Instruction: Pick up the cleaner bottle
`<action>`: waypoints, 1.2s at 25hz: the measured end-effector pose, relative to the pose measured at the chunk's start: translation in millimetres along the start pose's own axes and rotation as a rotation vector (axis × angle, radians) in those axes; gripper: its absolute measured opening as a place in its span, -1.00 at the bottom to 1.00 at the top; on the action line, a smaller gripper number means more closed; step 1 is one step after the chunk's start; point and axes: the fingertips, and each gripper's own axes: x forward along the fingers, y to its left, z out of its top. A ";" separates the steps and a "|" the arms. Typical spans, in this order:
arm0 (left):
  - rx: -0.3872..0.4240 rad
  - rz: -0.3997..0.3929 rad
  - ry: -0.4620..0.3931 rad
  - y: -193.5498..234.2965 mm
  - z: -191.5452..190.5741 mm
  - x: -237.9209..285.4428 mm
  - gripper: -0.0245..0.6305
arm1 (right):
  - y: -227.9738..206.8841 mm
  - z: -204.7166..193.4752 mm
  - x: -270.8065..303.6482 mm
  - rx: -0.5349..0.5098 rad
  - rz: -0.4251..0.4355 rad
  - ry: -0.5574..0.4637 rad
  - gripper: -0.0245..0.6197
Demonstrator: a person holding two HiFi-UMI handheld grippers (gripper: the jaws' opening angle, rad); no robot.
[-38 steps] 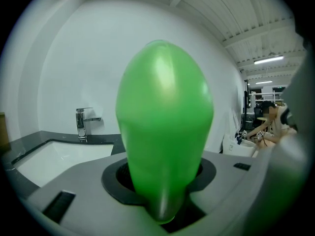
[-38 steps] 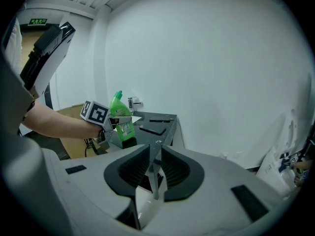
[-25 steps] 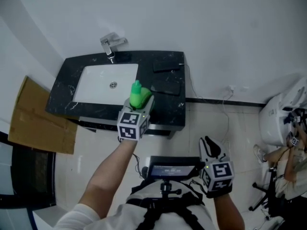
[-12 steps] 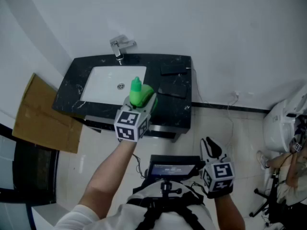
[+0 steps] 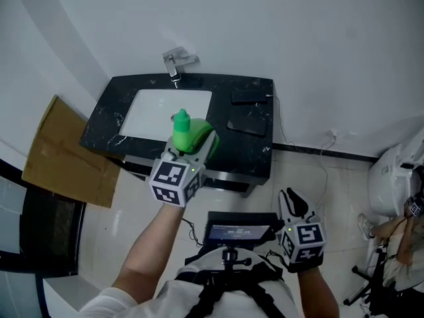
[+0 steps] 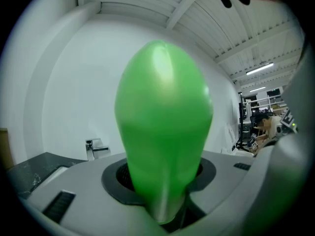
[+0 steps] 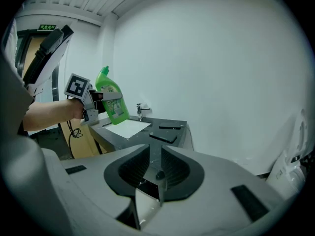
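Observation:
The cleaner bottle is bright green with a capped neck at its top. It hangs in the air above the front edge of the black counter. My left gripper is shut on its body, with the marker cube toward me. The bottle fills the left gripper view, wedged between the jaws. In the right gripper view the bottle shows upright with a label, held by the left gripper. My right gripper hangs low at the right with nothing in it, and its jaws stand together.
A white sink is set in the counter, with a chrome faucet behind it. Two dark flat things lie on the counter's right part. Cardboard leans at the left. White bags sit at the far right.
My left gripper has lifted the green bottle higher above the counter and drifted slightly left in the head view. The right gripper has stayed where it was.

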 end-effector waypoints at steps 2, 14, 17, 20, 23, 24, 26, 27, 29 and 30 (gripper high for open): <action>-0.004 0.006 -0.004 1.4 2.8 -8.5 -0.42 | 2.2 0.8 1.1 -0.002 0.005 -0.001 -0.70; -0.025 0.021 -0.025 4.6 2.3 -56.6 -0.42 | 14.6 2.8 6.7 -0.017 0.034 -0.006 -0.70; -0.031 0.031 -0.016 3.7 3.5 -65.1 -0.42 | 17.2 3.5 7.6 -0.021 0.039 -0.005 -0.70; -0.023 0.033 -0.018 3.9 3.1 -70.4 -0.42 | 19.2 5.6 9.0 -0.025 0.044 -0.005 -0.70; -0.019 0.040 -0.016 5.5 1.7 -76.5 -0.42 | 21.3 8.6 10.4 -0.030 0.049 -0.009 -0.70; -0.013 0.039 -0.019 6.6 0.3 -78.3 -0.42 | 21.7 9.2 10.6 -0.031 0.049 -0.010 -0.70; -0.009 0.042 -0.017 8.7 -1.9 -81.9 -0.42 | 22.3 10.5 11.6 -0.032 0.049 -0.012 -0.70; -0.010 0.046 -0.013 9.5 -3.0 -83.7 -0.42 | 22.3 11.2 12.1 -0.031 0.049 -0.012 -0.70; -0.013 0.051 -0.007 10.9 -5.7 -86.6 -0.42 | 22.0 12.7 13.1 -0.031 0.046 -0.014 -0.70; -0.017 0.054 -0.003 11.4 -7.0 -88.2 -0.42 | 22.0 13.6 13.4 -0.032 0.044 -0.014 -0.70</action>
